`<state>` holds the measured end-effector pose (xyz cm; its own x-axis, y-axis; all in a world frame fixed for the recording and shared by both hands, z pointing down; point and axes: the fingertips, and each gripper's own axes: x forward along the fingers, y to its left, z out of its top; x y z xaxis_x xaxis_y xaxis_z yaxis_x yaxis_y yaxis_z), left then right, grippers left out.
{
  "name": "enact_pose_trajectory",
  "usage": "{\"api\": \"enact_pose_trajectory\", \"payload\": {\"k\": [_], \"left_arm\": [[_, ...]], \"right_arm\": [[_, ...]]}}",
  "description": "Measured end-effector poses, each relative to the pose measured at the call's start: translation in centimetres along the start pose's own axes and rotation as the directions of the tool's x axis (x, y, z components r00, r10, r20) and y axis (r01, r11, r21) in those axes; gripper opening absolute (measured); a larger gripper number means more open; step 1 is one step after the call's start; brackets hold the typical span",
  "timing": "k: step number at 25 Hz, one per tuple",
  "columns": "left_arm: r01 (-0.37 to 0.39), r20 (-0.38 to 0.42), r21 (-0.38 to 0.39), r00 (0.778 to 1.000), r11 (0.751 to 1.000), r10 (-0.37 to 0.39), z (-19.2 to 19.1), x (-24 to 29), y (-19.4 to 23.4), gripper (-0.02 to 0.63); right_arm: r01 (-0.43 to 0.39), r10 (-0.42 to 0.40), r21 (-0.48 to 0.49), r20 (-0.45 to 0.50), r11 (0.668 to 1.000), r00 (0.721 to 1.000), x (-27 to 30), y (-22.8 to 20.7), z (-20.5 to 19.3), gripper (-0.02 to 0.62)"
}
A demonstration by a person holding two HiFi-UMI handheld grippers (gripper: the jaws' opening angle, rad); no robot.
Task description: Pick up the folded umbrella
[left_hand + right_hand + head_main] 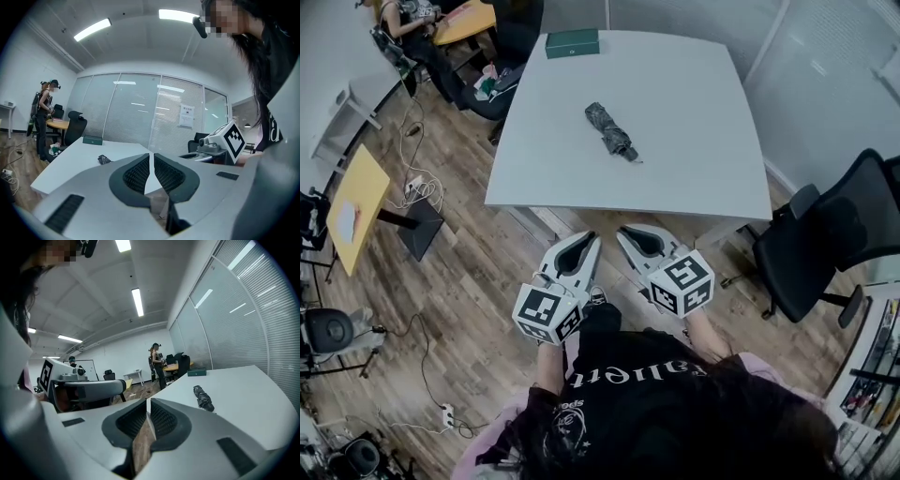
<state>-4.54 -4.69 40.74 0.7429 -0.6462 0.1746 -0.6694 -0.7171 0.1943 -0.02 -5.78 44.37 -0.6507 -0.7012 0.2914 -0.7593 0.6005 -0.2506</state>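
A white table (694, 169) is seen across the upper middle of the head view, and a green box (572, 43) is set at its far edge. A black office chair (825, 244) is placed at the right and a yellow table (354, 202) at the left. Cables (417, 187) are strewn over the wooden floor (478, 272).

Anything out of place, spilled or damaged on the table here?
Nothing stands out. The folded umbrella lies at a slant near the middle of the table, a green box sits at the far edge, and the left gripper and right gripper are shut and empty, short of the near edge.
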Motion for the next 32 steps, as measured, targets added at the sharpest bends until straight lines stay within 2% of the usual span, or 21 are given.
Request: {"api": "enact_pose_trajectory", "payload": {"k": [14,27,32], "left_arm": [[0.07,-0.005,-0.002,0.998,0.998,-0.07,2.0,2.5,10.5,0.046],[0.137,-0.021,-0.015,0.99,0.991,-0.137,1.5,3.9,12.8,0.046],[0.136,-0.033,-0.03,0.99,0.99,-0.137,1.2,4.7,13.1,0.046]], "right_arm": [[0.096,-0.095,0.038,-0.013,0.995,0.995,9.2,-2.8,2.7,0.038],[0.158,-0.156,0.049,-0.033,0.986,0.987,11.4,-3.8,2.7,0.038],[0.168,-0.165,0.065,-0.05,0.984,0.985,11.9,-5.1,2.5,0.038]]}}
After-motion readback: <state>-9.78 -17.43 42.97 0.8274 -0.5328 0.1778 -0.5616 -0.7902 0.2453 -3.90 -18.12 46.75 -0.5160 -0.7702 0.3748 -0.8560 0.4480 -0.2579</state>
